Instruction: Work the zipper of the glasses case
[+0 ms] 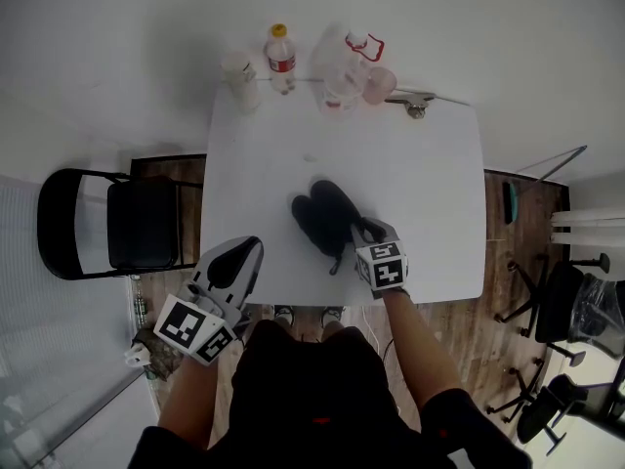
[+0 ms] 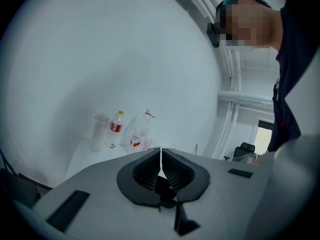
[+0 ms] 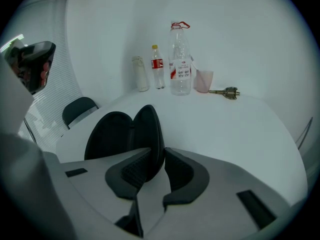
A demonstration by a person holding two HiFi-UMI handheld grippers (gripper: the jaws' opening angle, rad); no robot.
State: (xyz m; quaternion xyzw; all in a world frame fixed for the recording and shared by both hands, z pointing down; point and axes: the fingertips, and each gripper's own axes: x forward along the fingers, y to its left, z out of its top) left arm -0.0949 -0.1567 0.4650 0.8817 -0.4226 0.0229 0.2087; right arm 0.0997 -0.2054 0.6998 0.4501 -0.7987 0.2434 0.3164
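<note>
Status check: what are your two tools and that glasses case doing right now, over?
Left tool shut, empty. Right tool pinching the rim of the case; case open. Bottles far back, nothing in the way.

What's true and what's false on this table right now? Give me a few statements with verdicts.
1. The glasses case lies open on the table. True.
2. The left gripper holds the case. False: it is shut on nothing, apart from the case.
3. The case's edge sits between the right gripper's jaws. True.
4. The bottles stand at the table's near edge. False: they stand at the far edge.
</note>
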